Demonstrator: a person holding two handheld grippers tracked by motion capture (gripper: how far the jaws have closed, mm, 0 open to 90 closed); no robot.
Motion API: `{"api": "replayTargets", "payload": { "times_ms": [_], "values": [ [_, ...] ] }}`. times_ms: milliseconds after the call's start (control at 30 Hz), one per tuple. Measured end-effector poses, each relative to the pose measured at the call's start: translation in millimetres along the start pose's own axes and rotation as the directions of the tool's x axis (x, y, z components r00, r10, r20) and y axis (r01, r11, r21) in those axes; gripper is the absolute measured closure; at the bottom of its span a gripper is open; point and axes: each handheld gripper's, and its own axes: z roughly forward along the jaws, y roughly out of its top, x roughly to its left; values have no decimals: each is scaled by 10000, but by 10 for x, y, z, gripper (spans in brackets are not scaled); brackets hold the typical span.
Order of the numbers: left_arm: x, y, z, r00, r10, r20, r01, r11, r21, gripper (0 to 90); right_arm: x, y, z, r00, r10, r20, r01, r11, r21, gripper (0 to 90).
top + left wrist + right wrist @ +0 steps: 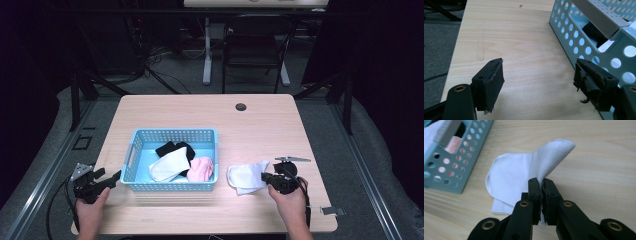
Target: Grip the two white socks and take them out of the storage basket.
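White cloth, a sock (516, 175), lies on the desk (260, 125) just right of the blue basket (172, 135), one fold pinched tight in the right claw (541, 182). The left claw (539, 75) gapes wide over bare wood beside the basket's left wall, holding nothing.

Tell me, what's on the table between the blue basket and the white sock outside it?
Nothing: in the high view, only bare wood separates the blue basket from the white sock pinched in the right hand-held gripper.
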Motion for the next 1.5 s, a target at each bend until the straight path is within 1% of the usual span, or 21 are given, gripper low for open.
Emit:
{"api": "replayTargets", "payload": {
  "times_ms": [67,167,200,333,467,500,533,700,767,800,867,1000,1033,1100,1133,1167,1200,1233,1300,1433,1500],
  "values": [
    [0,0,1,10000,8,-8,-8,10000,8,238,-94,-40,20,9995,303,19,-303,9995,91,858],
    [-1,0,2,10000,9,-11,-9,10000,16,238,-153,-65,30,9990,434,88,-434,9990,48,857],
    [-1,0,2,10000,13,-13,-13,10000,15,238,-199,-84,33,9979,633,145,-634,9980,58,855],
    [0,-1,1,10000,8,-12,-8,10000,15,238,-260,-107,26,9968,765,233,-767,9970,97,838],
    [-1,-1,-1,10000,-13,-4,13,10000,5,238,-256,-93,27,9976,614,323,-625,9975,329,733],
    [-1,-1,-1,10000,-11,-5,11,10000,-11,238,-249,-88,23,9977,542,407,-555,9980,304,685],
    [-1,-1,-1,10000,-11,-5,11,10000,-11,238,-240,-81,19,9981,374,487,-385,9990,229,666],
    [1,0,-3,10000,-17,0,17,10000,-13,238,-181,22,-68,9973,58,731,-74,9997,217,639],
    [2,0,-4,10000,-26,-1,26,10000,-9,238,-169,46,-81,9974,-3,722,-14,9997,238,638],
    [4,3,-9,10000,-22,7,22,10000,61,238,-123,107,-114,9972,-130,732,110,9996,270,638],
    [4,2,-9,10000,-21,6,21,10000,63,238,-104,133,-126,9972,-228,709,205,9993,328,639],
    [2,0,-5,10000,-26,2,26,10000,-1,238,53,304,-147,9941,-824,702,791,9957,488,640],
    [5,3,-10,10000,-2,7,2,10000,65,238,53,304,-147,9941,-824,702,791,9957,488,640],
    [7,2,-9,10000,-14,-4,14,10000,73,238,141,396,-143,9934,-1017,525,987,9935,562,641],
    [8,1,-8,10000,-37,-13,37,10000,65,238,141,396,-143,9934,-1017,525,987,9935,562,641],
    [10,2,-9,10000,-34,-15,34,10000,36,238,213,463,-139,9935,-1078,370,1052,9923,660,644],
    [11,2,-11,10000,-40,-10,40,10000,33,238,213,463,-139,9935,-1078,370,1052,9923,660,644],
    [11,2,-12,10000,-38,-13,38,10000,23,238,284,522,-135,9919,-1244,259,1224,9901,689,646],
    [11,3,-14,10000,-43,-9,43,10000,20,238,314,543,-134,9913,-1297,220,1278,9893,705,647],
    [9,5,-14,10000,-18,1,18,10000,9,238,535,680,-113,9861,-1657,-139,1663,9830,778,651],
    [10,5,-13,10000,-17,4,17,10000,9,238,629,736,-98,9848,-1690,-396,1717,9817,818,651]
  ]
}}
